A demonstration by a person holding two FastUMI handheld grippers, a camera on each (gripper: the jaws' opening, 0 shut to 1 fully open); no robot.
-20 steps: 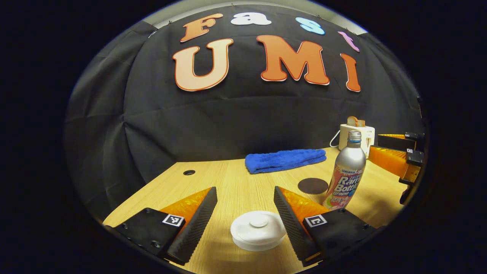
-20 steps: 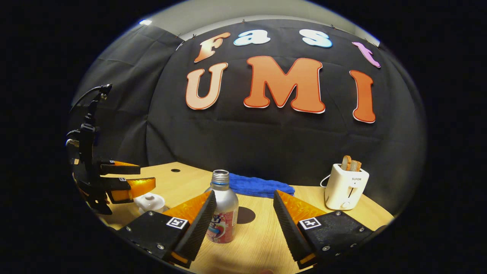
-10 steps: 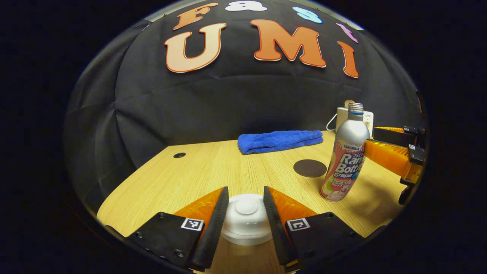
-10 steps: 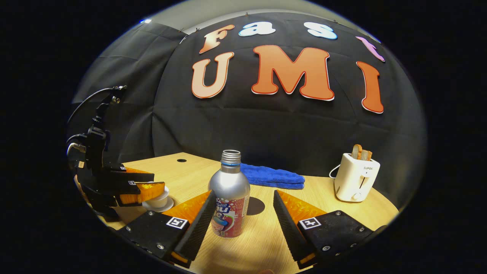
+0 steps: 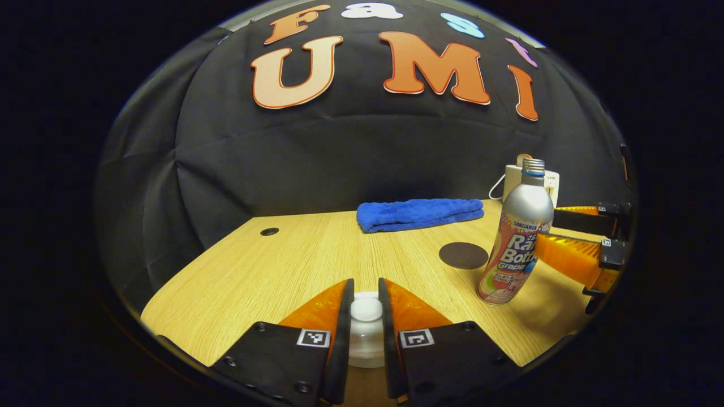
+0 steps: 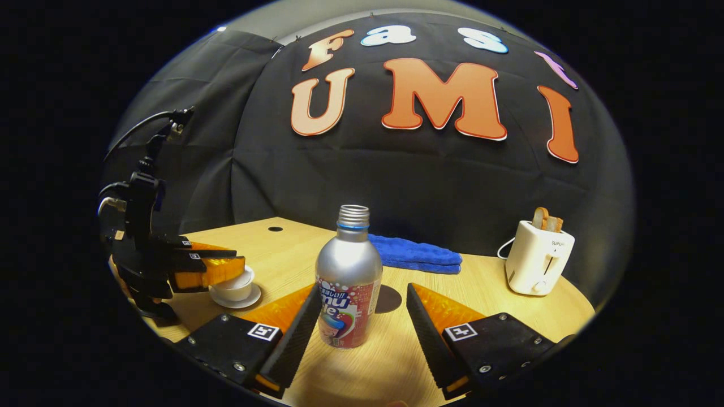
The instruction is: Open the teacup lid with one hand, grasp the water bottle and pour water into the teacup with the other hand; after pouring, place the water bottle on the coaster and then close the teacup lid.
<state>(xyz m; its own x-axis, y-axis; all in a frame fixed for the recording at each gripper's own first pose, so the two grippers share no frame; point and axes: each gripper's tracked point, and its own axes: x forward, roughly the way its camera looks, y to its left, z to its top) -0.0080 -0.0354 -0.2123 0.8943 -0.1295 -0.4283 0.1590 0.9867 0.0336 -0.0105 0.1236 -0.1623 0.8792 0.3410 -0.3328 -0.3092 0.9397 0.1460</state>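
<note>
On the table [image 6: 509, 294], the water bottle [image 6: 348, 282] stood upright between the right gripper [image 6: 359, 333]'s wide-open jaws, held by neither. The left gripper [image 5: 366, 328]'s jaws had narrowed onto the knob of the teacup lid [image 5: 366, 316], apparently pinching it.

Dim booth, sharp focus, strong fisheye bending

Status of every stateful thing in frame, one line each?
teacup lid: on the teacup, knob pinched
teacup: on its saucer, covered
left gripper: shut on the lid
right gripper: open, flanking the bottle
water bottle: upright, uncapped, on table
coaster: bare
toaster: bread inside
</note>
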